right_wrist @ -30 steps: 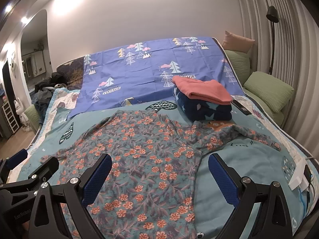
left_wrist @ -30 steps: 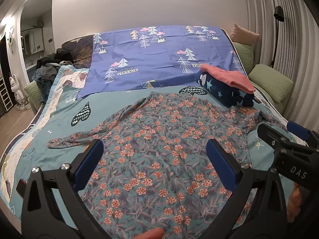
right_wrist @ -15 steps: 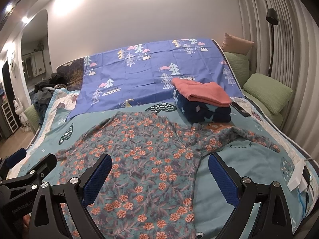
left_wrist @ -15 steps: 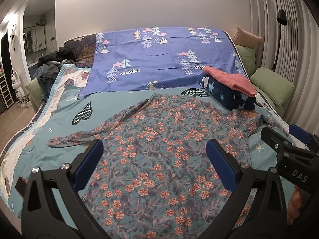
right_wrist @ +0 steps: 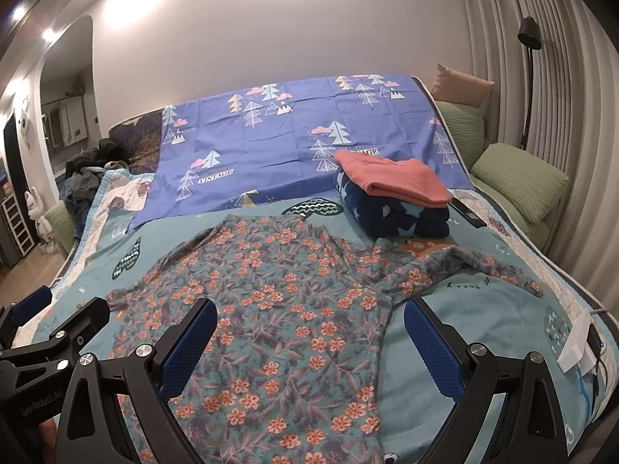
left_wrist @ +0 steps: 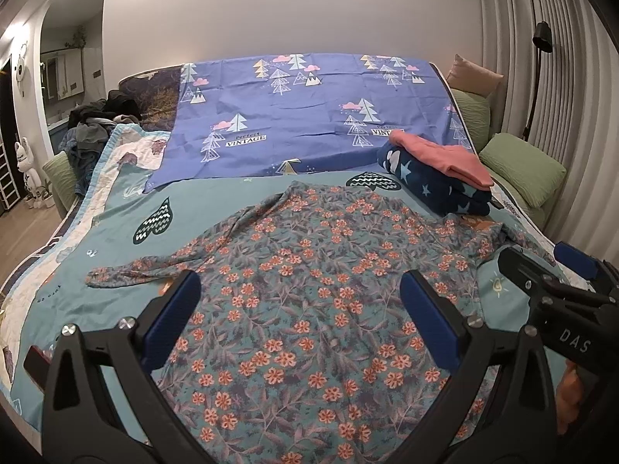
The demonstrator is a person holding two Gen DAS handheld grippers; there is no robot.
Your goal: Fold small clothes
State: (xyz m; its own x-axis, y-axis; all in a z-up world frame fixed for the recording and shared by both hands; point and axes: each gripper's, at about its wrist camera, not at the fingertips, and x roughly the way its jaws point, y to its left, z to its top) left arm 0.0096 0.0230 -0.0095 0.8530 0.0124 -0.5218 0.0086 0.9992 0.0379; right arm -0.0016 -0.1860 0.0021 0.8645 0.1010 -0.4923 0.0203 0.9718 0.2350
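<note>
A teal long-sleeved top with orange flowers [left_wrist: 309, 290] lies spread flat on the bed, both sleeves stretched out to the sides; it also shows in the right wrist view [right_wrist: 278, 309]. My left gripper [left_wrist: 298, 309] is open and empty, held above the top's lower part. My right gripper [right_wrist: 309, 332] is open and empty, above the top's right hem. Each gripper shows at the edge of the other's view. A folded stack, pink garment [right_wrist: 390, 181] on a navy star-print one [right_wrist: 394, 216], sits at the back right.
A teal quilt [left_wrist: 116, 255] covers the bed, with a purple tree-print sheet [left_wrist: 301, 116] across its far half. Green pillows [right_wrist: 518, 181] line the right side. A heap of dark clothes [left_wrist: 93, 123] lies far left. A white charger with cables [right_wrist: 580, 344] sits at the right edge.
Both grippers have drawn back and risen slightly, so the top looks a little farther off. The garment and the stack have not moved.
</note>
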